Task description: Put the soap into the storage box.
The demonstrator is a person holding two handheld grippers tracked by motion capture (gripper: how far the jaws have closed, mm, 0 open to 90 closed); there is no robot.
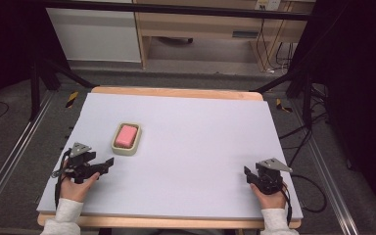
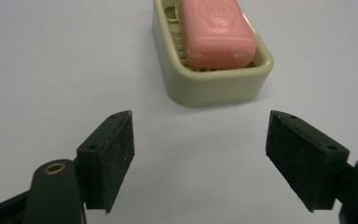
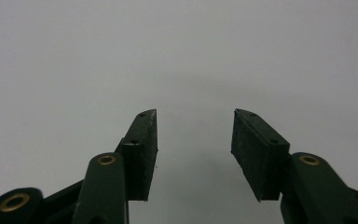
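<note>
A pink soap bar (image 2: pixel 218 31) lies in a cream dish (image 2: pixel 214 86) on the white tabletop (image 1: pixel 200 142), just beyond the left claw (image 2: pixel 199 156), spread and empty; the right claw (image 3: pixel 195 149), also spread, rests well apart from the dish.

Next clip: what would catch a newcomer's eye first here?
The pink bar of soap in its cream-coloured plastic soap dish stands out, left of centre on the pale lilac table sheet. The left gripper sits just short of the dish, jaws wide open and aimed at it, nothing between them. The right gripper waits open near the table's right front edge, far from the dish.
</note>
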